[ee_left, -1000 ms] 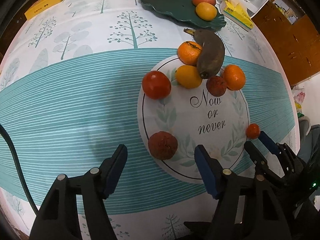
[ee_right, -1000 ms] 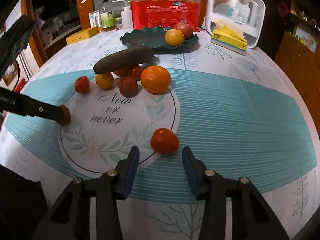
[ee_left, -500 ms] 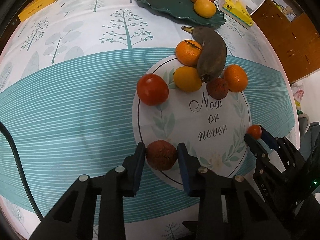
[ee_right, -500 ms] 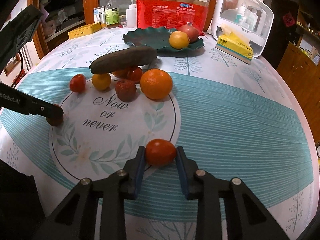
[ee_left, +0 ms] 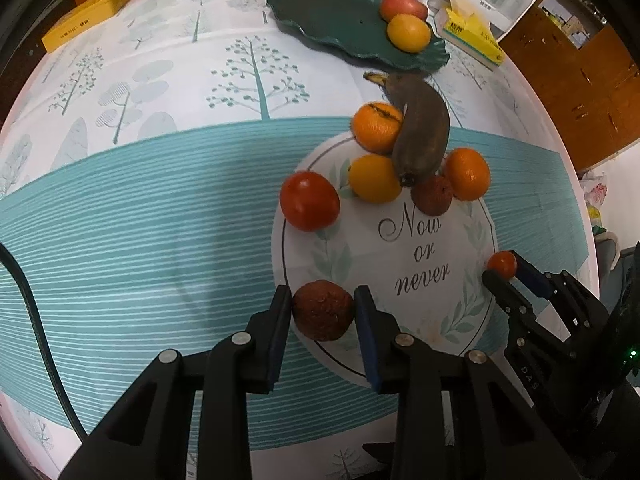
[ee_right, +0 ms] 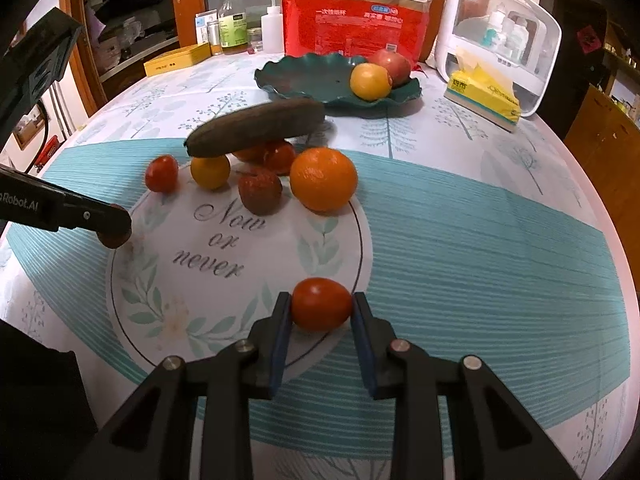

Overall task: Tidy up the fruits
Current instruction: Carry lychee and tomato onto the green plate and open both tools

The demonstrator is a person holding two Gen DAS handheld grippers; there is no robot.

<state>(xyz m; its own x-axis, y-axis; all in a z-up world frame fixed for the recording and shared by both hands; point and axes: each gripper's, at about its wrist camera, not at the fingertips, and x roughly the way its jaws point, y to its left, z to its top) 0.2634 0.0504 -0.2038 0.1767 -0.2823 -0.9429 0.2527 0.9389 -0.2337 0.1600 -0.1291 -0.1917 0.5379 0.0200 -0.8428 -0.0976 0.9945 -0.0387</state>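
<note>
My left gripper (ee_left: 322,309) is shut on a dark red-brown wrinkled fruit (ee_left: 323,312) at the near edge of the round "Now or never" print (ee_left: 420,256). My right gripper (ee_right: 321,307) is shut on a small red tomato (ee_right: 321,303) at that print's near rim. Both fruits rest on the tablecloth. Further back lie a dark overripe banana (ee_left: 420,128), two oranges (ee_left: 376,126), a yellow citrus (ee_left: 374,178), a big tomato (ee_left: 309,201) and a second wrinkled fruit (ee_left: 432,195). The green leaf plate (ee_left: 320,16) holds an apple (ee_left: 402,5) and a yellow orange (ee_left: 408,33).
A yellow tissue pack (ee_right: 484,96) and a white storage box (ee_right: 500,36) stand at the back right. A red package (ee_right: 352,28), bottles (ee_right: 232,24) and a yellow tin (ee_right: 178,59) line the far edge. A black cable (ee_left: 28,300) runs down the left.
Both grippers stood open a second ago with the fruits ahead of them. Each moved forward around its fruit and closed on it. The other fruits have not moved.
</note>
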